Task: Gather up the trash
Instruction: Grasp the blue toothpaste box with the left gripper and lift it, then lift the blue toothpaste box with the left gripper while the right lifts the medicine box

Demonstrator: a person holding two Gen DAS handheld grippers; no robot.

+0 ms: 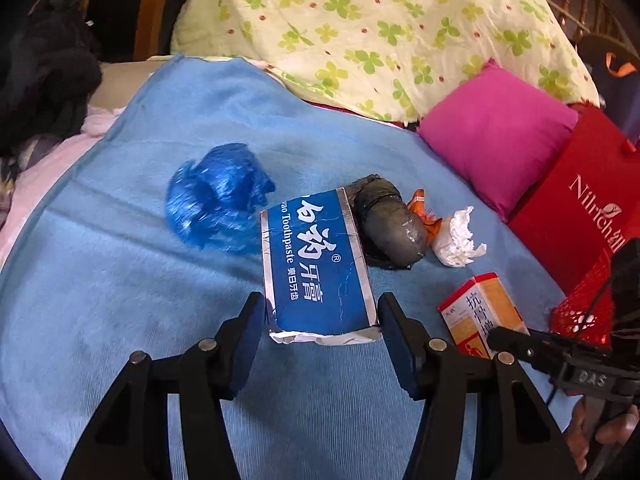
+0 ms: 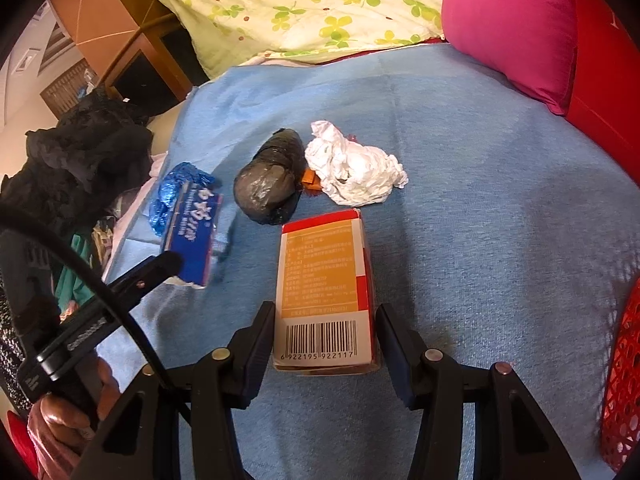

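A: The blue toothpaste box is sitting between the left gripper pads, half open, pressing its torn near end; it seems lifted off the blue blanket.

B: And the right gripper is clamping the orange medicine box. Is the red basket waiting at the right edge?

A: Yes. I am advising: keep both grips steady, carry the boxes level, and avoid the crumpled tissue and black bundle

Beyond the left tool, the blue plastic wad is motion-blurred; right of it, the red bag is cut off
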